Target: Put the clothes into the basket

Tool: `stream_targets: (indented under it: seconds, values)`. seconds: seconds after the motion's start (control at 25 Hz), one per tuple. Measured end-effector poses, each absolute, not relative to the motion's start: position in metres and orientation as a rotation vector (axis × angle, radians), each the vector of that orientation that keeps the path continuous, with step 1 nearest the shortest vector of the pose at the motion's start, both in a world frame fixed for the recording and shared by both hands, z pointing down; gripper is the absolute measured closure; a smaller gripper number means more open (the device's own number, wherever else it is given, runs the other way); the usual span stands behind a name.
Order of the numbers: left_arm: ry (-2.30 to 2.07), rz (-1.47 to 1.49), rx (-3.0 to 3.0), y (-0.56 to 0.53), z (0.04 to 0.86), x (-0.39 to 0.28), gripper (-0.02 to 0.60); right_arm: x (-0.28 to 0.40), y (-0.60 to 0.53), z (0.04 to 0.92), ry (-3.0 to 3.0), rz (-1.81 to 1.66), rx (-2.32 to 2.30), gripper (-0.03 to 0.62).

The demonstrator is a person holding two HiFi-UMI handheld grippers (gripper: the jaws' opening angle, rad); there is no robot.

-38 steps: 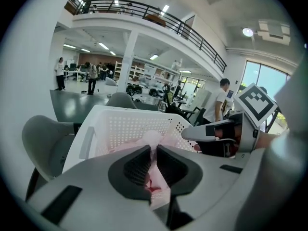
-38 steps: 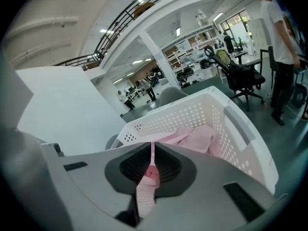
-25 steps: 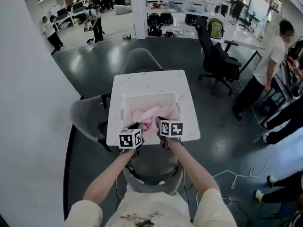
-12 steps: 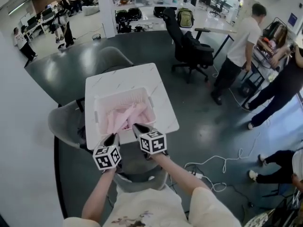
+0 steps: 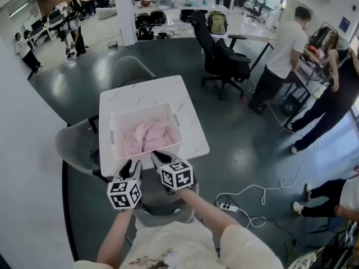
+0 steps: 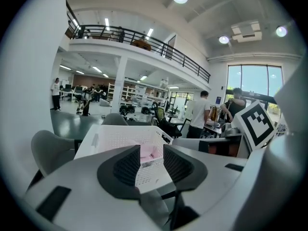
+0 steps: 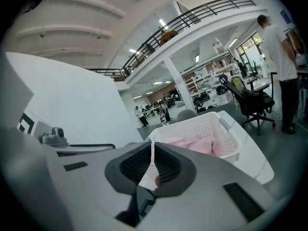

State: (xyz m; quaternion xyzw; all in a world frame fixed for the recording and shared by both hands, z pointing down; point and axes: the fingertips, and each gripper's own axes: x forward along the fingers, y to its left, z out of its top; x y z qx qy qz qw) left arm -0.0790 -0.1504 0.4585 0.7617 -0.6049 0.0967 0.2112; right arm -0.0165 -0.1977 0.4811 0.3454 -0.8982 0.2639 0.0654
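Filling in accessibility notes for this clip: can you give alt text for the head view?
A white basket holding pink clothes sits on a white marble-patterned table, seen from above. Near its front edge the person holds the left gripper, whose jaws have just been opening with nothing between them, and the right gripper, jaws shut.

Pale pink clothes (image 5: pixel 147 137) in a white basket (image 5: pixel 143 110) with a pattern of small holes. The desk (image 5: pixel 146 91) is white with faint grey marble veining. Chair (image 5: pixel 76 147): plain grey. Floor (image 5: pixel 224 128): glossy dark grey-green. The cube on the right hand-held gripper (image 5: pixel 160 158) carries black-and-white square markers. The gripper's body is light grey and its ribbed pads are black.
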Motion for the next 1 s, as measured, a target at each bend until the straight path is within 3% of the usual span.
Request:
stream_targets:
  seconds: [0.52,1.0]
  values:
    - [-1.687,0.240,2.045,-0.103,0.468,-0.068,0.454,-0.004,-0.159,0.473,-2.738,0.798,1.043,0.569]
    - [-1.728,0.309,2.010,-0.070,0.467,-0.052,0.557,0.022,-0.122,0.472,-2.751,0.761,1.027,0.570]
